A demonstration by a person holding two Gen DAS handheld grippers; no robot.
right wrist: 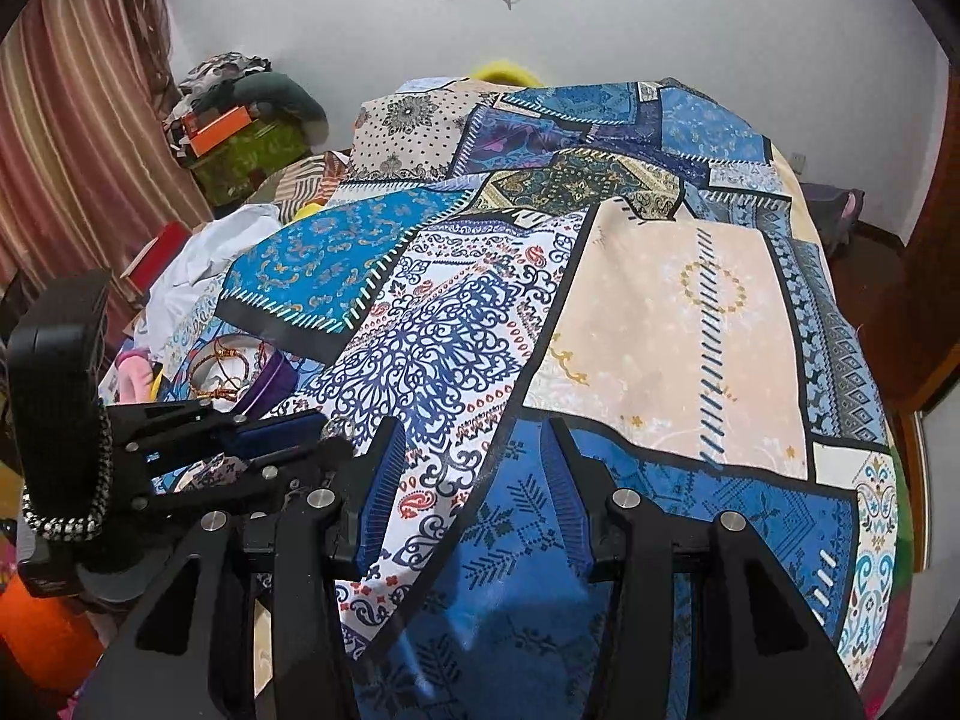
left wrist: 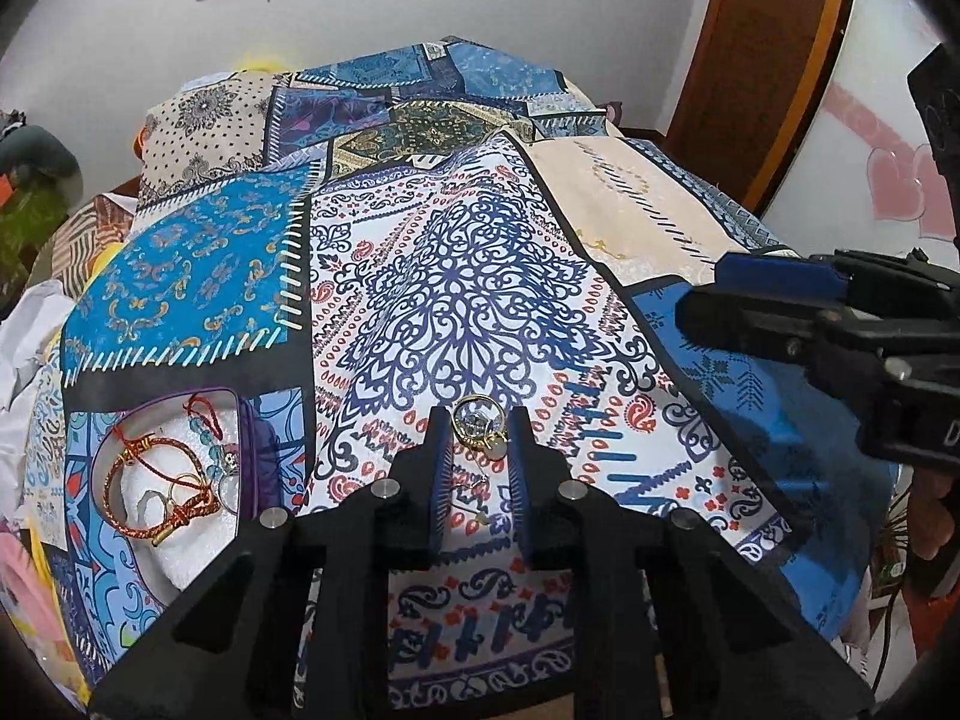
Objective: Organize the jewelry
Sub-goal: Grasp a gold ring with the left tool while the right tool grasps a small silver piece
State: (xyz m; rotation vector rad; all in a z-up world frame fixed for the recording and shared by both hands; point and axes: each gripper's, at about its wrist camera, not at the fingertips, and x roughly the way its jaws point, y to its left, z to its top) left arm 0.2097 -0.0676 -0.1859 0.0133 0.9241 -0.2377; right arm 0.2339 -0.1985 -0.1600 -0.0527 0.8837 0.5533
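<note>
A gold ring with a clear stone point(left wrist: 476, 425) lies on the patterned cloth point(left wrist: 456, 276), with a thin earring and bead point(left wrist: 480, 501) just below it. My left gripper point(left wrist: 478, 426) is open, its blue-padded fingers on either side of the ring, not closed on it. A purple-rimmed jewelry box point(left wrist: 180, 480) at the left holds red and gold bangles, rings and a bead string; it also shows in the right wrist view point(right wrist: 240, 369). My right gripper point(right wrist: 474, 438) is open and empty over the blue patch, and shows at the right of the left wrist view point(left wrist: 756, 294).
The patchwork cloth covers a bed or table. White fabric point(right wrist: 198, 264) and pink items point(right wrist: 135, 375) lie at the left. A striped curtain point(right wrist: 72, 150), clutter with an orange box point(right wrist: 219, 126), and a wooden door point(left wrist: 762, 48) surround the area.
</note>
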